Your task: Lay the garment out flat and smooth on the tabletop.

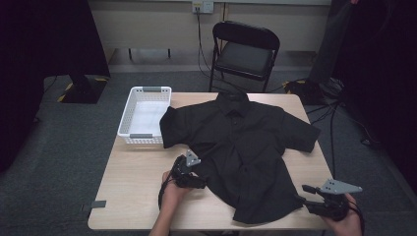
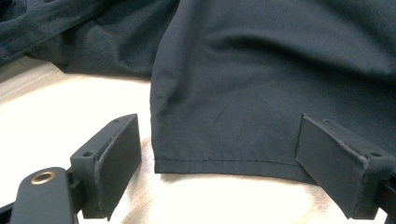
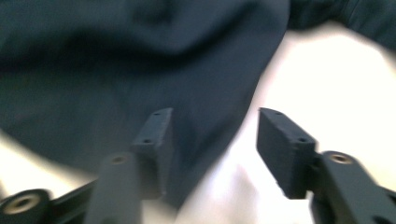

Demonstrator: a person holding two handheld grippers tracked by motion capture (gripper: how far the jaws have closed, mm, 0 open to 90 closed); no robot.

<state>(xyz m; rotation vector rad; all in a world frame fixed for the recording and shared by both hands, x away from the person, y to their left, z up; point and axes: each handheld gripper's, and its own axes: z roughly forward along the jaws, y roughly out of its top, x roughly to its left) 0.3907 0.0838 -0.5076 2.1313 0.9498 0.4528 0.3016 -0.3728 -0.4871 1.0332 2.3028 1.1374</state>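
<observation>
Black shirt (image 1: 241, 147) spread flat on table (image 1: 133, 187), hem toward person. Left gripper (image 2: 219, 163) wide open at hem edge — jaws either side, gripping nothing. Right gripper (image 3: 212, 149) partly open beside lower right corner — nothing held.

A black short-sleeved shirt (image 1: 241, 147) lies front up and buttoned on the wooden table (image 1: 133, 187), collar at the table's far edge, sleeves spread to either side. Its body is rumpled and skewed, the stitched hem reaching the table's near edge.
</observation>
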